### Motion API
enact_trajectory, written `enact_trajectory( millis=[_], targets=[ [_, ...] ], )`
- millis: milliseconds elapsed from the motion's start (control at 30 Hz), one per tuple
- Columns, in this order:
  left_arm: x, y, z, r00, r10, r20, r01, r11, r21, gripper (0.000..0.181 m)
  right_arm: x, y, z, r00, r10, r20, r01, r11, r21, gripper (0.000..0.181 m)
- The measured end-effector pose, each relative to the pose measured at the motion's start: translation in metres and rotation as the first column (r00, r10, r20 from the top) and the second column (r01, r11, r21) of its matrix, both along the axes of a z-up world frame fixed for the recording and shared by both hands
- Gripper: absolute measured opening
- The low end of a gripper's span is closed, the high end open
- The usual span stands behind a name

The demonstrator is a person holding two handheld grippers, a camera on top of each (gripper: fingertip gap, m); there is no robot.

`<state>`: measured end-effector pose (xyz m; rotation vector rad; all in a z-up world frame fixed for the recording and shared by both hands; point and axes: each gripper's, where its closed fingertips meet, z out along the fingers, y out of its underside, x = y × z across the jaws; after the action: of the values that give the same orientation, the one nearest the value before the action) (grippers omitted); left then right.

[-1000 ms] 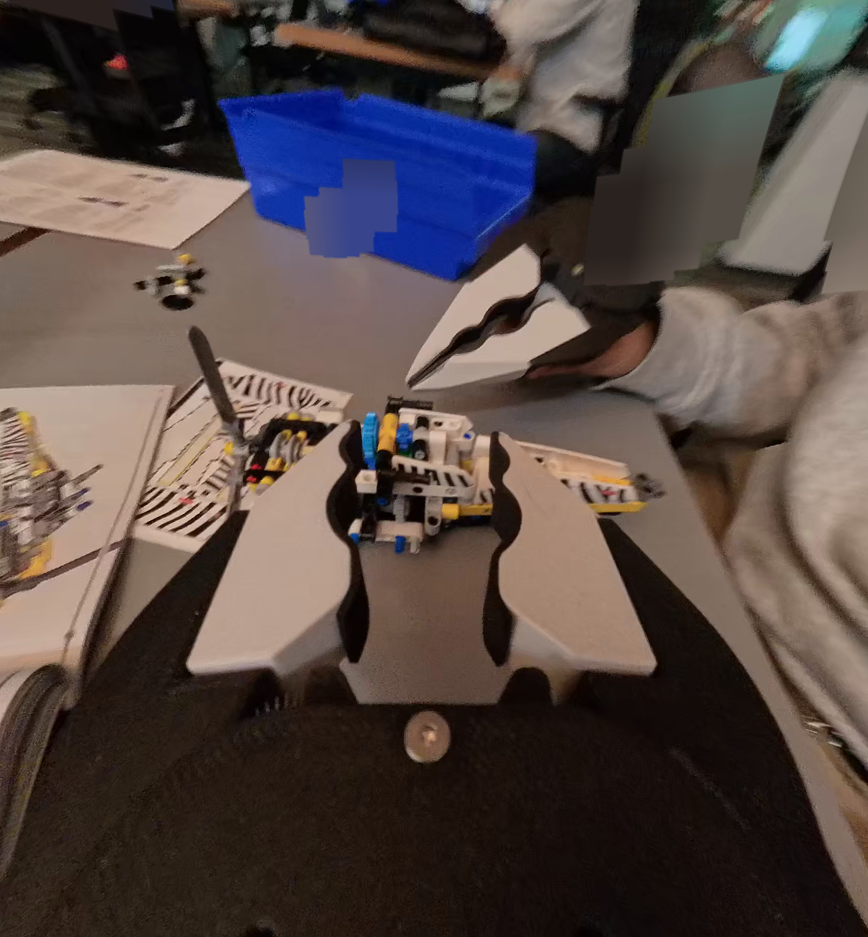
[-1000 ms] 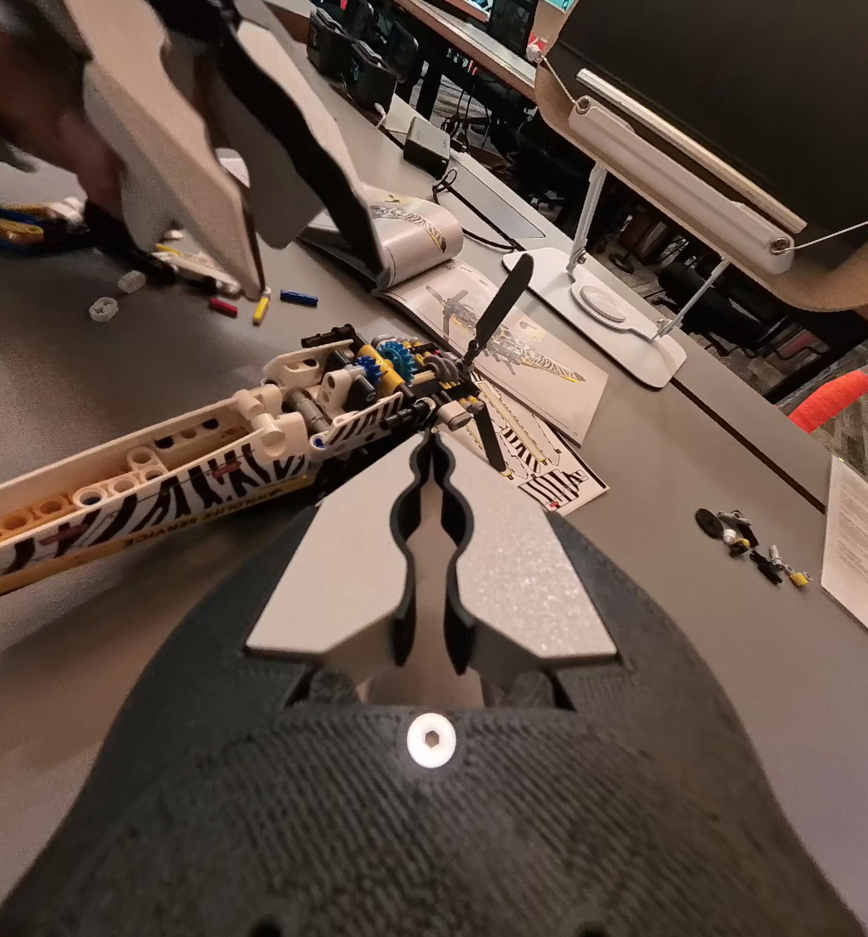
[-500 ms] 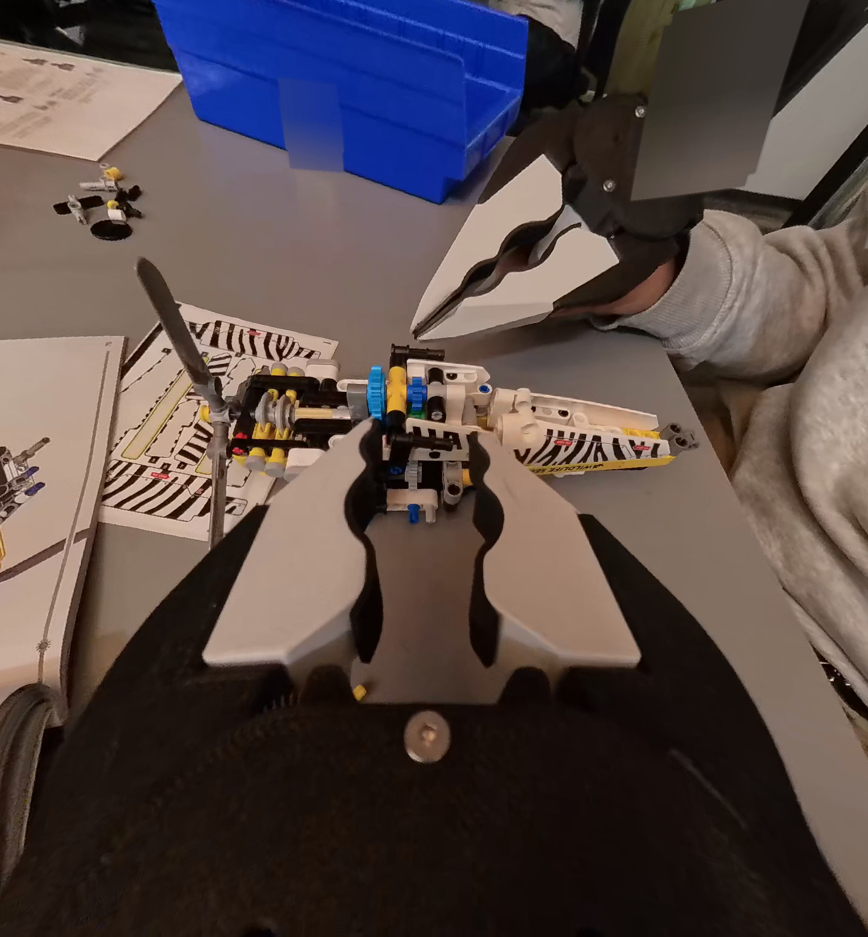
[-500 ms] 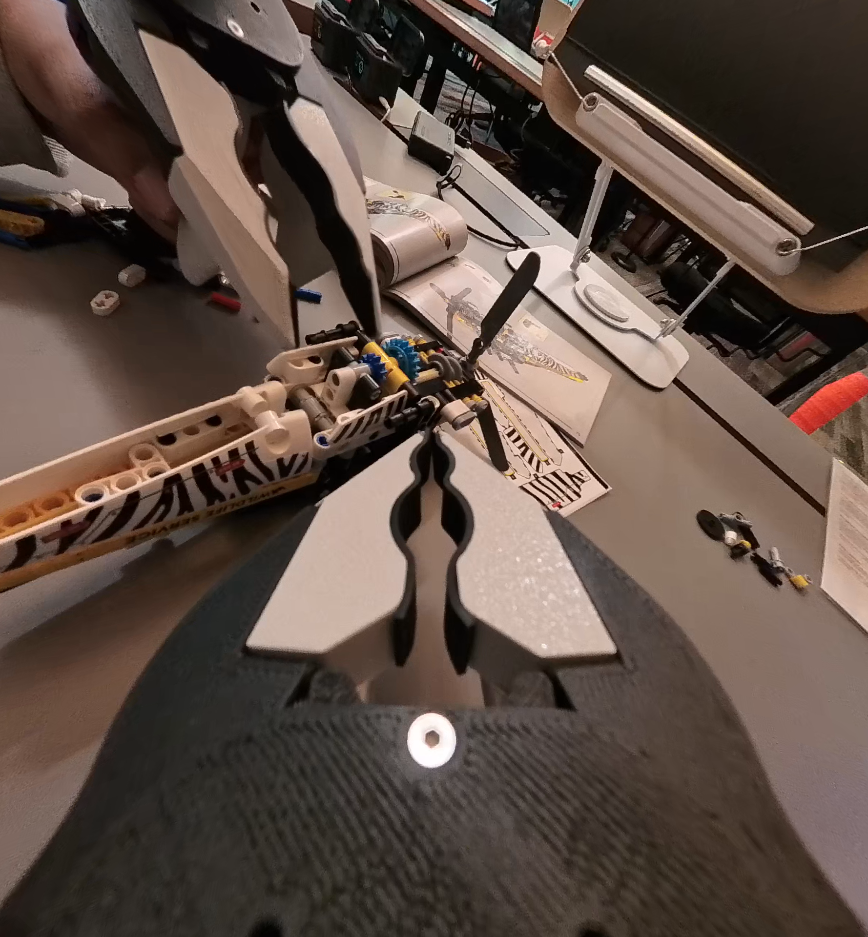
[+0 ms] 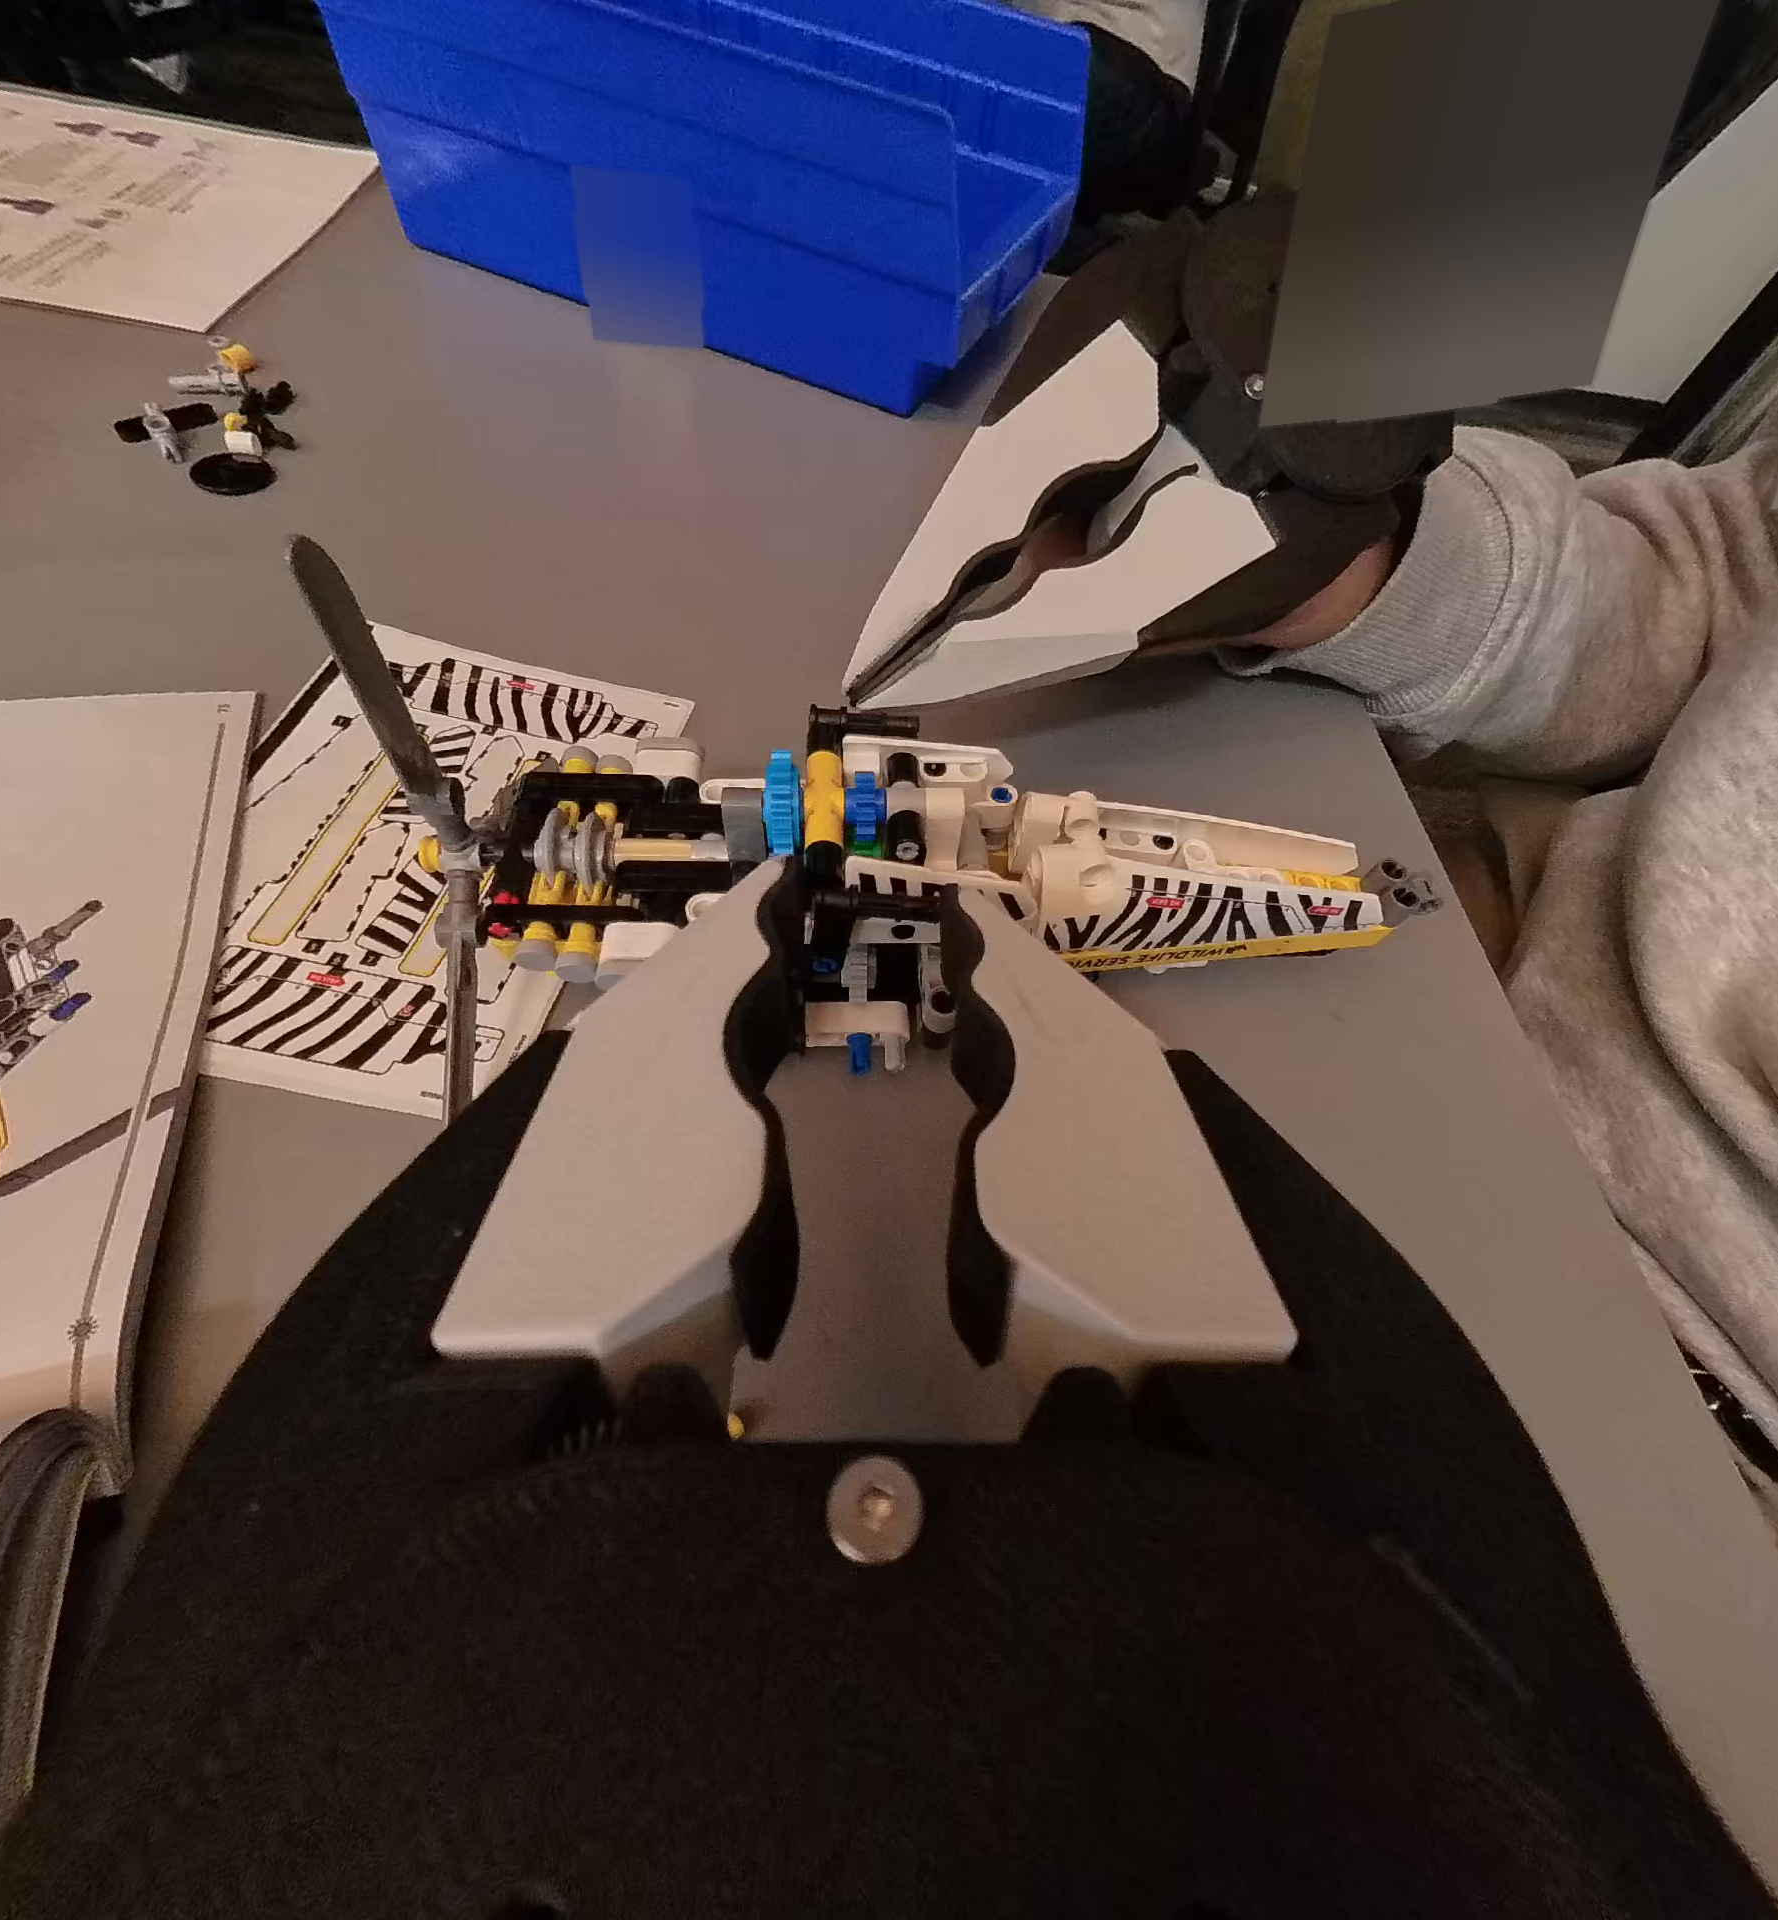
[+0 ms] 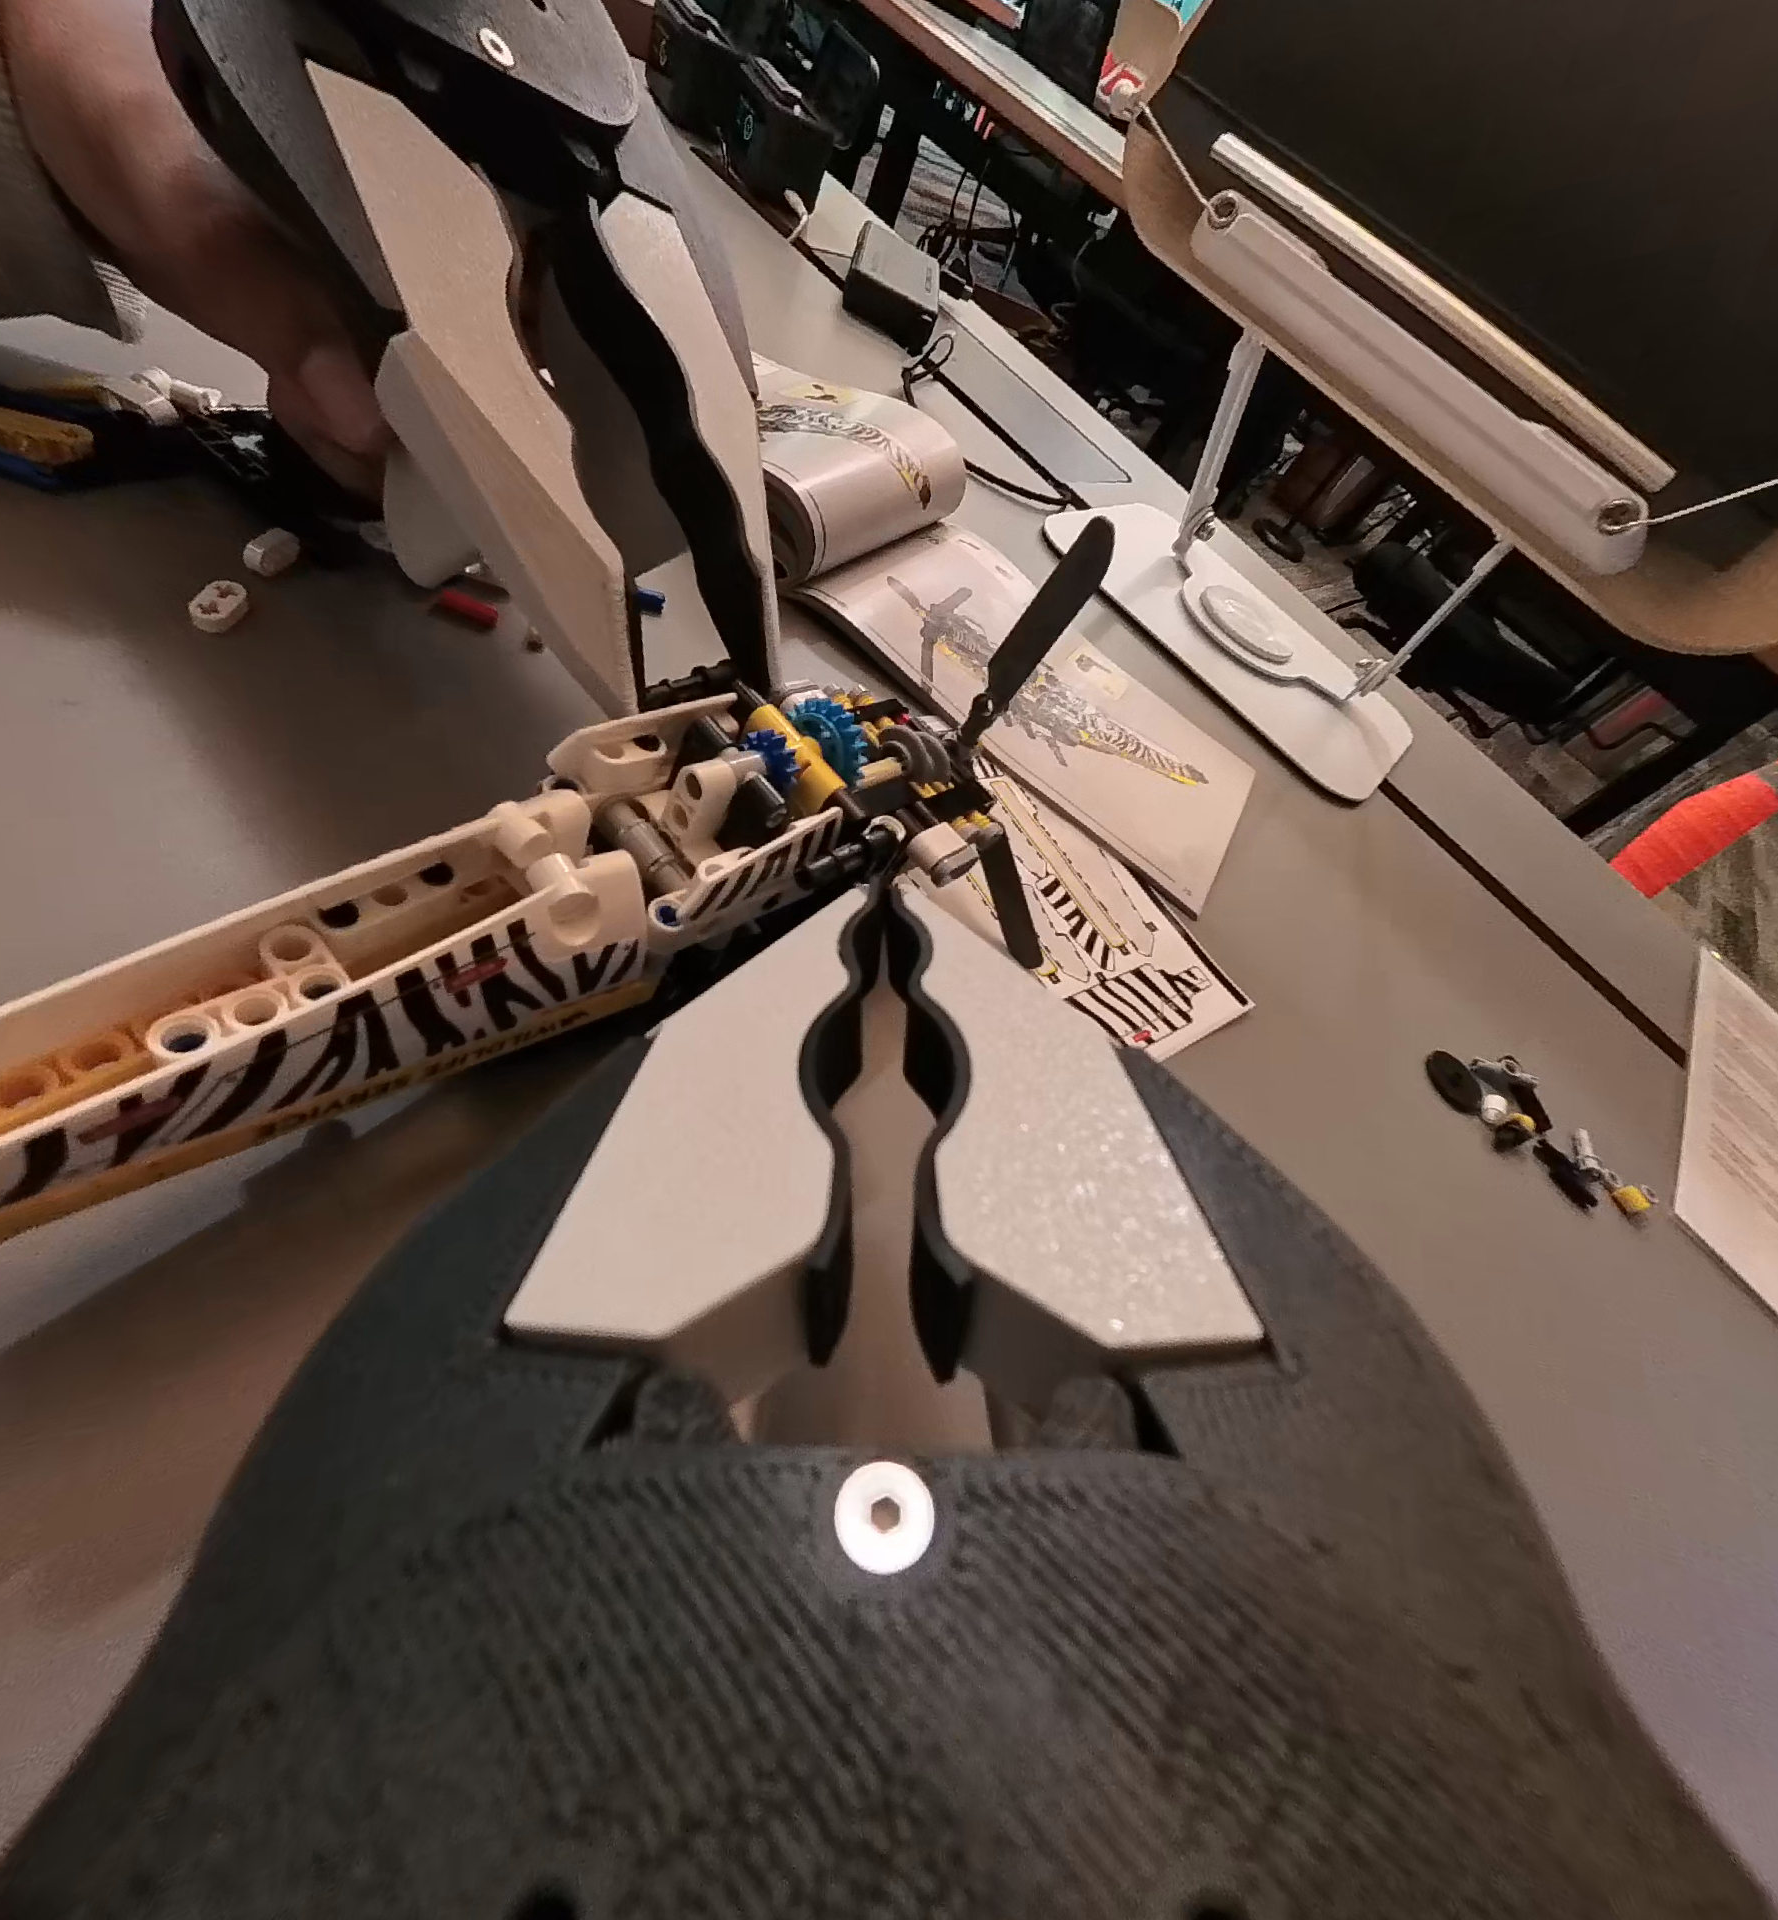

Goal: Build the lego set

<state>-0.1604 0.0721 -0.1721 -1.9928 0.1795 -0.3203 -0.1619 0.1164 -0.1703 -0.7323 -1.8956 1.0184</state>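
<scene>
Since the earlier frame, your left hand-held gripper (image 5: 869, 914) has descended onto the lego model (image 5: 926, 842), and its jaws now sit apart around the model's black-and-white midsection. Your right hand-held gripper (image 6: 890, 896) has its jaws together, tips just beside the model's striped side panel; whether they touch it cannot be determined. The model lies on the counter (image 5: 552, 540) near its right edge, propeller (image 5: 376, 686) over the sticker sheet (image 5: 345, 935), beside the open instruction booklet (image 5: 54, 935).
</scene>
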Motion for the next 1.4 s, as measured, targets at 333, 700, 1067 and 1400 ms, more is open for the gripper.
enact_trajectory(
  millis=[333,700,1067,1400],
  targets=[
    [0.0,0.0,0.0,1.0,0.002,0.0,-0.002,1.0,0.001,0.023,0.0,0.0,0.0,1.0,-0.001,-0.002,0.001,1.0,0.001,0.0],
    [-0.016,-0.016,0.054,0.992,0.08,0.098,-0.09,0.99,0.111,0.04,-0.001,0.0,0.001,1.0,-0.005,-0.002,0.005,1.0,-0.006,0.0],
    [-0.19,0.029,-0.007,0.732,0.679,-0.048,-0.652,0.679,-0.336,0.087,0.0,-0.001,0.003,1.0,0.007,-0.018,-0.007,1.0,-0.012,0.0],
    [-0.218,0.037,-0.068,0.68,0.688,-0.253,-0.701,0.51,-0.498,0.131,0.002,0.002,0.007,0.999,0.01,-0.038,-0.011,1.0,-0.028,0.0]
  ],
)
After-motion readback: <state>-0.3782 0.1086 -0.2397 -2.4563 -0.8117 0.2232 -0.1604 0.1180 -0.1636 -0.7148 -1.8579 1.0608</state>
